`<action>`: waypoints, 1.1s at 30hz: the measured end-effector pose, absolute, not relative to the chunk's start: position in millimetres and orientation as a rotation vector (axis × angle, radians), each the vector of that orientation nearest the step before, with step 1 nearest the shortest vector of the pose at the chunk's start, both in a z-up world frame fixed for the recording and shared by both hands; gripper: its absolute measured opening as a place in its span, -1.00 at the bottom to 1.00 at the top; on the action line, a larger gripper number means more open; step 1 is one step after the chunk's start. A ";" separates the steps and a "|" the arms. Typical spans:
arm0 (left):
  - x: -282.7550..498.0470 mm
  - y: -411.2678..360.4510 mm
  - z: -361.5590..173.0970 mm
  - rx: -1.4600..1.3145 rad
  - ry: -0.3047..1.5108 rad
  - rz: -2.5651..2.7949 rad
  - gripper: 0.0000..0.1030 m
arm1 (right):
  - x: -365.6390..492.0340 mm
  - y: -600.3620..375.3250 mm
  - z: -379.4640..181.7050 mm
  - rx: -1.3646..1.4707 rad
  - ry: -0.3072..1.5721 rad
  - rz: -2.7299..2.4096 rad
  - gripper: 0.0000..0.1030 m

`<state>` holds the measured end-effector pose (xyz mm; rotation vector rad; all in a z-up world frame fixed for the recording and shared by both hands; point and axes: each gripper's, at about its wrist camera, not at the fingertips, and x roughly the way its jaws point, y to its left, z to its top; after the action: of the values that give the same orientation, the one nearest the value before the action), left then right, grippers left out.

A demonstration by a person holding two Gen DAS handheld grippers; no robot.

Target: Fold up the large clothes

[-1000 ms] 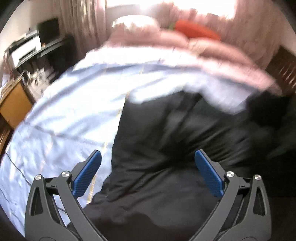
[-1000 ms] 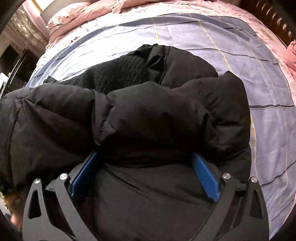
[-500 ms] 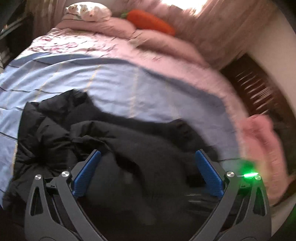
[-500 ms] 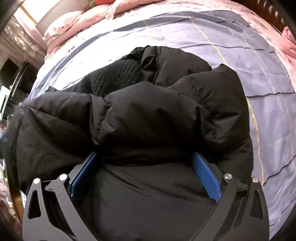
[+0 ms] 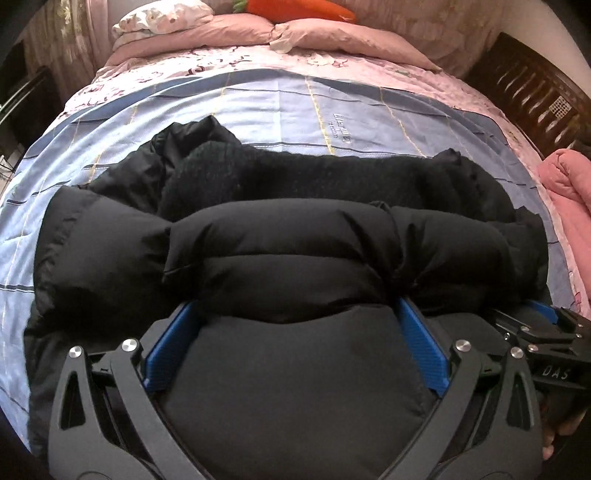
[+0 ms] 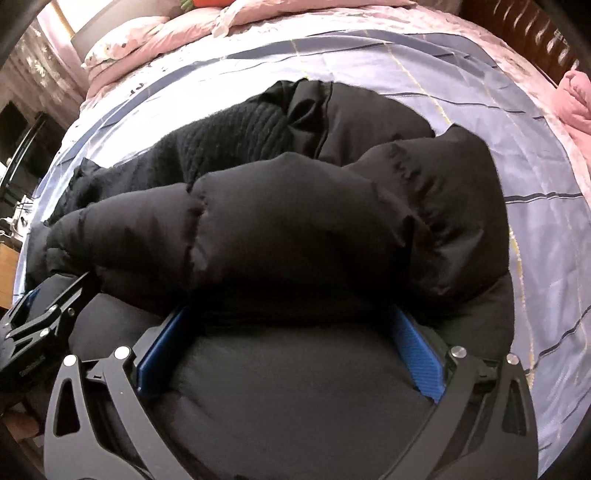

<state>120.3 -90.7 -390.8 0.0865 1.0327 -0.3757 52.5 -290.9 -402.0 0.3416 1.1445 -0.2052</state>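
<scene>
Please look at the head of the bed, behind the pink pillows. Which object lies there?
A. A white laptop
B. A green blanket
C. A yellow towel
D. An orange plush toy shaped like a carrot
D: in the left wrist view an orange carrot plush with a green top lies behind the pink pillows, beyond the black puffer jacket on the bed.

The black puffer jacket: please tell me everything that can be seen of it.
The black puffer jacket is a padded, matte garment with stitched puffy sections. It lies bunched on the striped blue sheet of a bed, one thick roll folded across its middle. A black ribbed knit part shows at its far side. The left gripper and the right gripper both press into its near edge, jaws wide, fabric between the blue fingers.
</scene>
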 end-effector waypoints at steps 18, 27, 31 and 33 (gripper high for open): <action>87.7 -47.8 -324.5 0.099 0.876 -0.289 0.96 | 36.9 -239.4 -324.3 0.304 1.048 -0.238 0.97; 101.6 -28.8 -401.3 -0.022 0.999 -0.312 0.96 | 37.4 -215.4 -388.9 0.170 1.072 -0.300 0.97; 101.1 -24.9 -404.0 -0.056 0.988 -0.314 0.96 | 40.9 -216.5 -384.2 0.168 1.070 -0.303 0.97; 100.8 -24.2 -397.8 -0.061 1.002 -0.315 0.96 | 40.4 -217.2 -378.8 0.188 1.066 -0.309 0.97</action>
<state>100.8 -24.2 -397.8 -0.0610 1.0024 -0.3146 40.4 -217.2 -378.8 0.1880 1.0656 -0.3090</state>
